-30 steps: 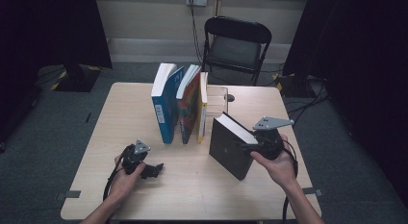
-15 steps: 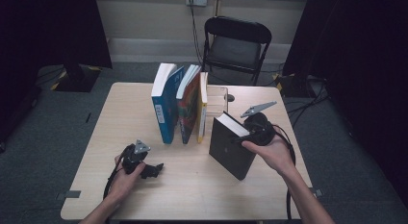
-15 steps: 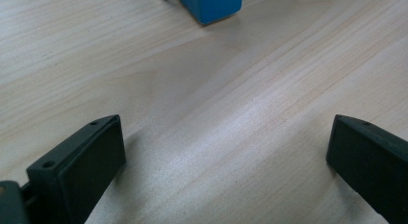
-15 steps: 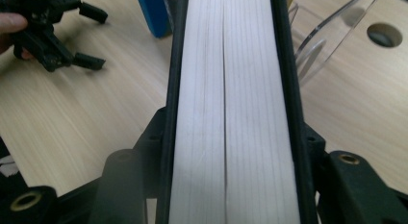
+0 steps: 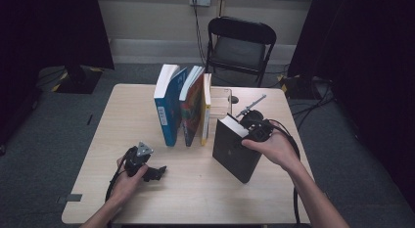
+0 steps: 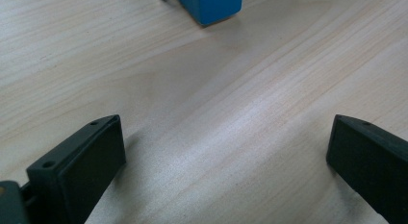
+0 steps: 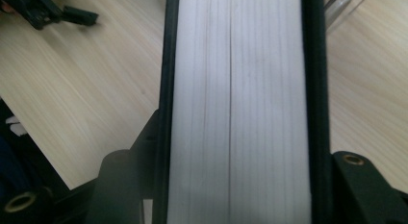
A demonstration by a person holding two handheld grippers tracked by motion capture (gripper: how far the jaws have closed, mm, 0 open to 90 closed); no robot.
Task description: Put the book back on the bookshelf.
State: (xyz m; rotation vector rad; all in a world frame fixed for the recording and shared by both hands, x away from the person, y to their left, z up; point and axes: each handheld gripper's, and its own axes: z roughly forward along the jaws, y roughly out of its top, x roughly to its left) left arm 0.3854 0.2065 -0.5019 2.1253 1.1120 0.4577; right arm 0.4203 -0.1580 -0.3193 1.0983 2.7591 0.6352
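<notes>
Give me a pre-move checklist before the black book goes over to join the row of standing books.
1. Right gripper on the black book: ok. In the right gripper view the jaws sit against both covers with the page block between them.
2. Grip firmness: cannot tell; the pads' pressure on the covers is not visible.
3. Black book standing on the table: not ok; it tilts, resting on a lower edge.
4. Row of books steady: ok; they stand together, leaning slightly.
5. Gap beside the yellow-spined book: ok; bare table lies between it and the black book.
6. Left gripper out of the path: ok; it rests open on the table near the front.
</notes>
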